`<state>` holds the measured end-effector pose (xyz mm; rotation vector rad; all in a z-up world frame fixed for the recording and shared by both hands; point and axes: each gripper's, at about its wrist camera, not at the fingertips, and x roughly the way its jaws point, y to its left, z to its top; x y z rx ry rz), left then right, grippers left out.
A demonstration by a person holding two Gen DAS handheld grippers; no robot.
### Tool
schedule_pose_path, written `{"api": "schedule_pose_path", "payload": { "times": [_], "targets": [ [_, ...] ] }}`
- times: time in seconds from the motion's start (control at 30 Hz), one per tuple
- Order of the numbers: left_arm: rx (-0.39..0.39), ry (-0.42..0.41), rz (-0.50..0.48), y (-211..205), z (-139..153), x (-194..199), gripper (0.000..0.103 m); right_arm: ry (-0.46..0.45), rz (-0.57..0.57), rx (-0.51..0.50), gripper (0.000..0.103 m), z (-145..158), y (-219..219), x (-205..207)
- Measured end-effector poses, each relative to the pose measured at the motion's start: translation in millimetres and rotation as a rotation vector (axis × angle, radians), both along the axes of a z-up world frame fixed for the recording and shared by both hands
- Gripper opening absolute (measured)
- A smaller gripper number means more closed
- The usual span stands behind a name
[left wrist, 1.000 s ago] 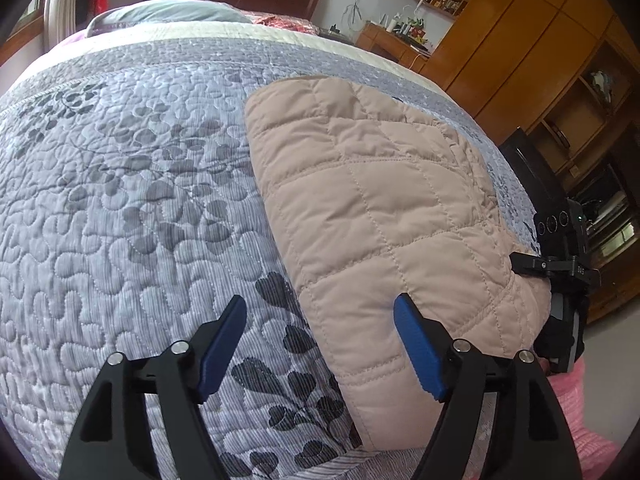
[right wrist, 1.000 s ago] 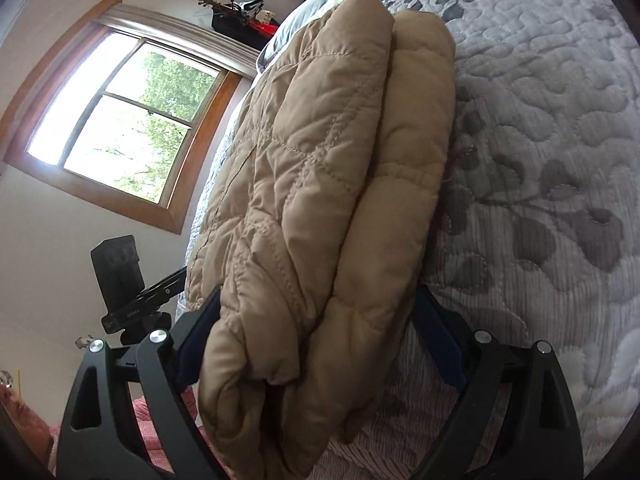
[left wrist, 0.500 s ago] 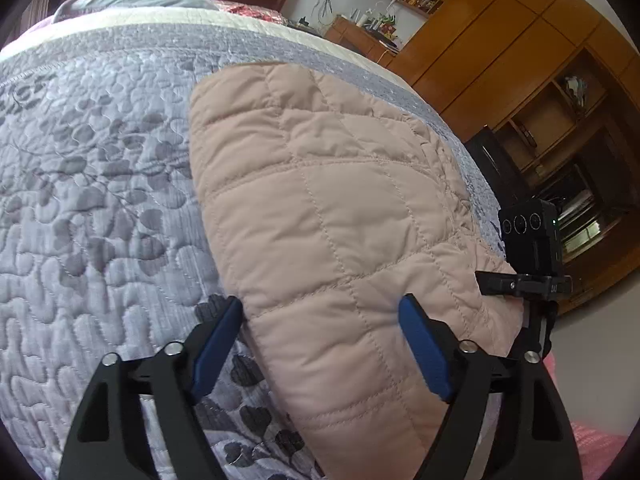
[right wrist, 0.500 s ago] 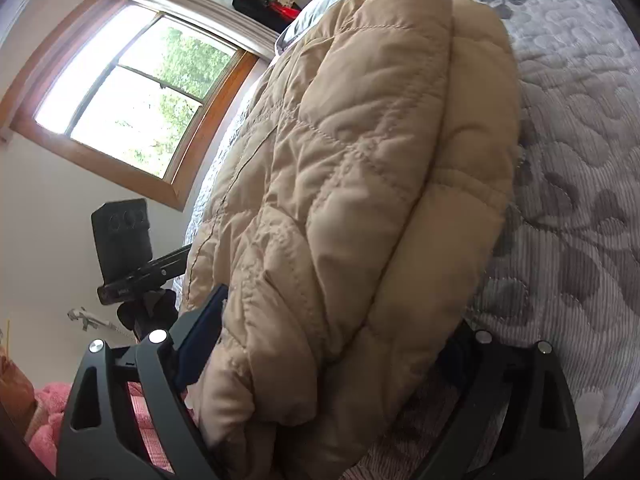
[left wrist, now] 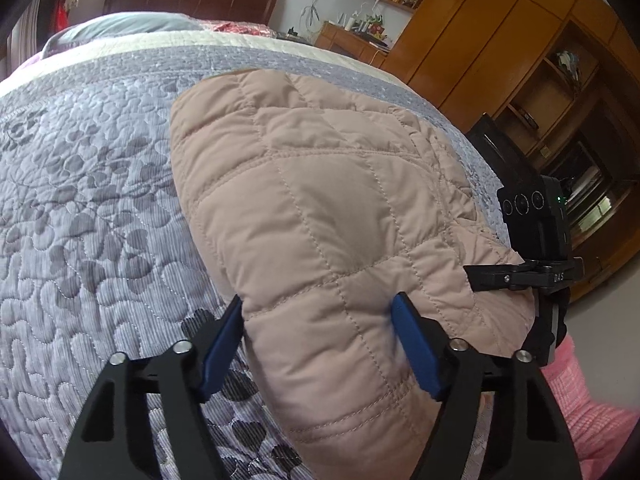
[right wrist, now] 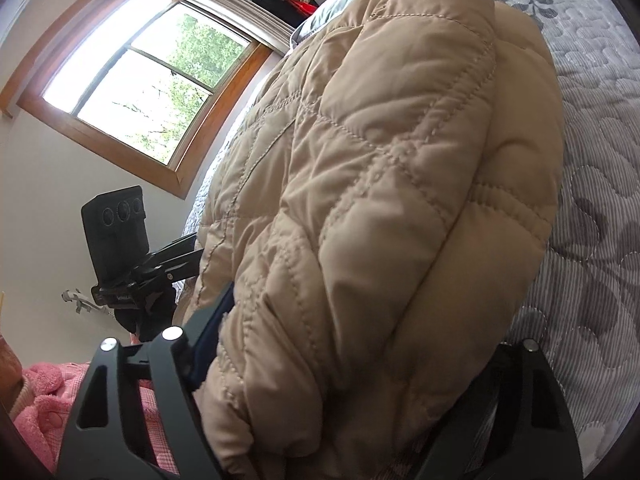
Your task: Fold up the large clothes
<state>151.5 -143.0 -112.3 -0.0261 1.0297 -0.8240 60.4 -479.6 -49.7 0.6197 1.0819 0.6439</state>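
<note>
The left tool has just been closing, and its blue pads now pinch the near edge of the folded jacket. The right tool has been closing too, its jaws bedded in the bulging jacket end; one pad is hidden. The jacket lies folded along the near side of the bed. The step looks like gripping both near corners. Next, probably, both tools lift together and carry that edge over evenly.

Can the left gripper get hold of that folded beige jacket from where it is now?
Probably yes: the left gripper already straddles the jacket near edge, its jaws just closing, with nothing in between.
</note>
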Motion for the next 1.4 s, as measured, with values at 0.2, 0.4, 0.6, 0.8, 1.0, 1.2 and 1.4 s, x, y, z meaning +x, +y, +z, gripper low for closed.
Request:
{"api": "schedule_pose_path", "payload": {
  "times": [0.2,0.4,0.6,0.8,1.0,1.2,1.4],
  "targets": [
    [-0.029,-0.040,0.000,-1.8,5.3,-4.6,0.053,-0.044,-0.007,0.038,0.051,-0.7,1.2,-1.0],
    [-0.063,-0.071,0.023,10.9,19.0,-5.5,0.046,-0.137,0.013,-0.007,0.044,26.4,20.6,-6.0],
    [-0.109,-0.136,0.075,34.6,42.7,2.9,0.045,-0.187,0.060,-0.047,0.044,52.9,43.9,9.6],
    [-0.112,-0.225,0.142,54.6,65.8,20.4,0.045,-0.260,0.113,-0.095,0.044,83.0,71.8,49.6],
    [-0.101,-0.283,0.231,73.4,78.4,57.8,0.045,-0.319,0.184,-0.142,0.044,99.2,99.0,108.7],
    [-0.081,-0.267,0.324,100.8,63.8,112.7,0.045,-0.324,0.246,-0.154,0.044,83.3,134.5,180.8],
    [-0.042,-0.204,0.369,120.1,26.3,151.7,0.045,-0.244,0.271,-0.145,0.044,37.5,157.6,233.0]
  ]
}}
